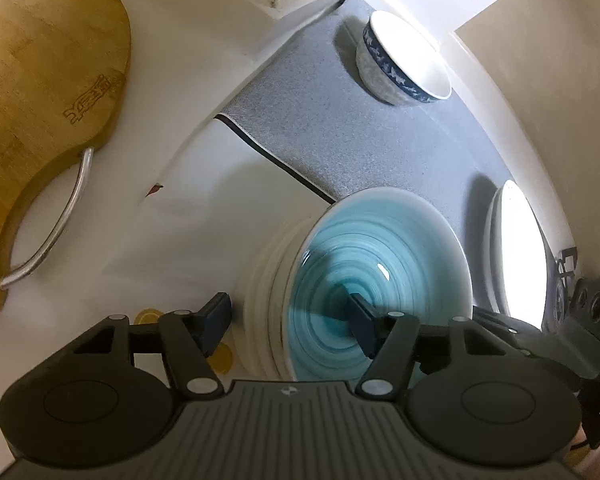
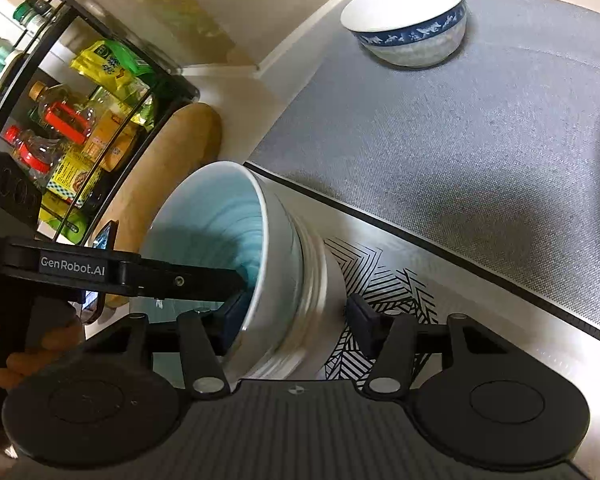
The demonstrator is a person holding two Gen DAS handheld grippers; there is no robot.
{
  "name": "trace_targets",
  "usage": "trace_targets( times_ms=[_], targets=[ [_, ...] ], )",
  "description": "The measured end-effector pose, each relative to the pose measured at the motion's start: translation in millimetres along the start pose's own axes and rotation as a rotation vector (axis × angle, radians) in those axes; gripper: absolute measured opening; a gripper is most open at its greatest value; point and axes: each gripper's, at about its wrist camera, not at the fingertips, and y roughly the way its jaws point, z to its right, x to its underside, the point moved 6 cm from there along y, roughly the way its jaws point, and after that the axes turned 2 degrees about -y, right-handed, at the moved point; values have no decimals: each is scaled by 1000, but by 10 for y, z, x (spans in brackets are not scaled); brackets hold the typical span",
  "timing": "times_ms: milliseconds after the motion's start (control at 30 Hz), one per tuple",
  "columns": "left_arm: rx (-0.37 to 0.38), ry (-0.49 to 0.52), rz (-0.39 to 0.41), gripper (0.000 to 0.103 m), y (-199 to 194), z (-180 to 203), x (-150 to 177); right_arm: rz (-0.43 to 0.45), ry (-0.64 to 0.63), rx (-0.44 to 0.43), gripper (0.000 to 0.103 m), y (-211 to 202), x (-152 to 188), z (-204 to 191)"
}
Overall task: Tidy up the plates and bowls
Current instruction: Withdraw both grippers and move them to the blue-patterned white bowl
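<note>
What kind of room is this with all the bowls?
Most likely a home kitchen counter. There is a wooden cutting board, a black rack of sauce bottles and food packets, and a blue-rimmed bowl standing on a grey mat.
</note>
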Motion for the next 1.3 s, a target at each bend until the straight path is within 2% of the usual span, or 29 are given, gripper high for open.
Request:
trace_targets(
  times_ms=[200, 500, 833, 867, 933, 1033, 1300],
  targets=[
    [-1, 8, 0, 68, 33, 82, -36, -6, -47, 72, 53, -41, -64, -66],
    [31, 47, 11, 68, 215, 390, -222, 28, -3, 140, 53, -170, -236, 240],
    [28, 94, 29, 69, 327, 630, -391, 41, 34, 164, 53, -235, -385, 458],
    [33, 94, 31, 70, 311, 633, -397, 41, 41, 159, 53, -253, -385, 474],
    [14, 91, 47, 87, 268, 615, -431, 50, 54, 145, 53, -288, -412, 466],
    [-27, 94, 119, 96, 116, 576, -512, 78, 75, 130, 56, -426, -492, 451],
    [-82, 74, 274, 102, -200, 594, -791, 203, 77, 189, 65, -798, -854, 508]
  ],
)
